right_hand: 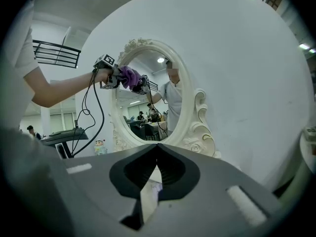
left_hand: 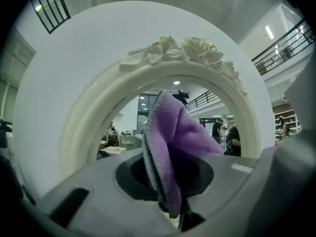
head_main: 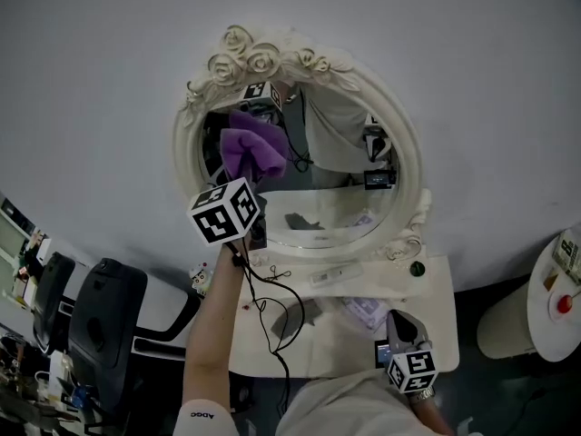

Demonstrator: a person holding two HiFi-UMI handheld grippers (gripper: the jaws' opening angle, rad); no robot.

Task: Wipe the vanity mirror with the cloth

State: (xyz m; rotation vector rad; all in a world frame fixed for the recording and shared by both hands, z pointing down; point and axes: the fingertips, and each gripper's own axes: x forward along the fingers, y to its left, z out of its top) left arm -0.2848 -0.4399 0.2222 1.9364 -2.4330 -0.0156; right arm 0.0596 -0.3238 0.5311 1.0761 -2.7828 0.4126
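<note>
An oval vanity mirror in a cream frame (head_main: 406,143) with carved roses stands on a white vanity table (head_main: 438,291). My left gripper (head_main: 251,167) is raised to the upper left of the glass and is shut on a purple cloth (head_main: 251,150), which lies against or very near the glass. In the left gripper view the cloth (left_hand: 174,141) bunches up between the jaws in front of the frame (left_hand: 88,113). My right gripper (head_main: 405,331) hangs low over the table's right front, shut and empty. The right gripper view shows its own jaws (right_hand: 157,149) and the cloth (right_hand: 129,76) at the mirror (right_hand: 190,107).
On the table lie a white flat stick-like item (head_main: 336,272), a patterned packet (head_main: 363,312) and a small figurine (head_main: 201,278). A black cable (head_main: 272,318) trails from the left gripper. A black chair (head_main: 104,321) stands at the left, a round white stand (head_main: 552,302) at the right.
</note>
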